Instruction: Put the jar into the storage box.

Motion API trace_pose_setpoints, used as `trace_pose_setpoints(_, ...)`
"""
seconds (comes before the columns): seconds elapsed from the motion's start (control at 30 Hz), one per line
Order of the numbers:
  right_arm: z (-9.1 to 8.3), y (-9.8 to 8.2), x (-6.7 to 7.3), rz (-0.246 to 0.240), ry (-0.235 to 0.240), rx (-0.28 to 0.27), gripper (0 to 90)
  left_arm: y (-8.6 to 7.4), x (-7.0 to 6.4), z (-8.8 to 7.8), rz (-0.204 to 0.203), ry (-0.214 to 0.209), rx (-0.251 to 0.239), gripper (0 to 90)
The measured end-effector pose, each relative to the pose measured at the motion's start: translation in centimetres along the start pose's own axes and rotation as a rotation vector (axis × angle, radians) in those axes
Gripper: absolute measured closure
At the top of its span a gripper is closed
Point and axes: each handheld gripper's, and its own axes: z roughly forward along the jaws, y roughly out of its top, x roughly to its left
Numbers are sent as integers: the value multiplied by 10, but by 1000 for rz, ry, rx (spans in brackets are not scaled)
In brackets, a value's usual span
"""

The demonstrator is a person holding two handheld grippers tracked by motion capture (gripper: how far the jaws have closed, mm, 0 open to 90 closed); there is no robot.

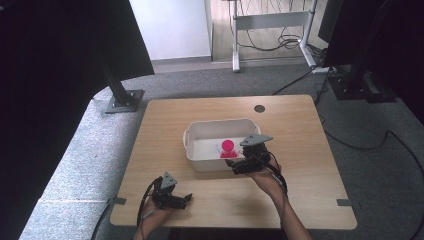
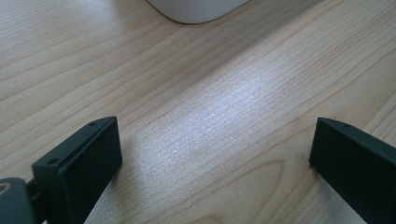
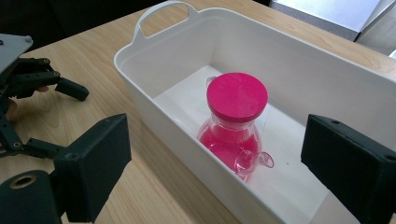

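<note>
Your right tongs [image 3: 212, 172] hang spread over the tub's [image 3: 154, 109] near wall, facing the pink-lidded jug [image 3: 233, 126]; your left tongs [image 2: 212, 158] sit spread on the surface [image 2: 210, 93].

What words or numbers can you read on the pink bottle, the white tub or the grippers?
There are none to read.
The pink-lidded bottle has a plain lid and clear sides, no label.
The white tub has bare walls.
The left gripper and right gripper have plain black jaws, both open.
The wooden table carries no print either.
</note>
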Motion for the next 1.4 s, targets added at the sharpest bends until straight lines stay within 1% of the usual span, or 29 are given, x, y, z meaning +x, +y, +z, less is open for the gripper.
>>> trace_pose_setpoints(0.5, -8, -8, 1, -1, 3, 1, 79, 0, 0, 0, -1, -1, 0, 21)
trace_pose_setpoints(0.7, -12, -13, 2, -16, 4, 9, 81, 0, 0, 0, 0, 0, 0, 21)
trace_pose_setpoints(1.0, -18, -20, 4, -16, 13, 6, 84, 0, 0, 0, -1, 0, -1, 20)
trace_pose_setpoints(1.2, -23, -24, 5, -16, 11, -1, 86, 0, 0, 0, -1, 0, 0, 21)
trace_pose_setpoints(1.27, -25, -26, 5, -24, 5, 3, 86, 0, 0, 0, 0, 0, 0, 21)
trace_pose_setpoints(1.4, -29, -30, 6, -24, 1, 5, 86, 0, 0, 0, -1, 0, 0, 21)
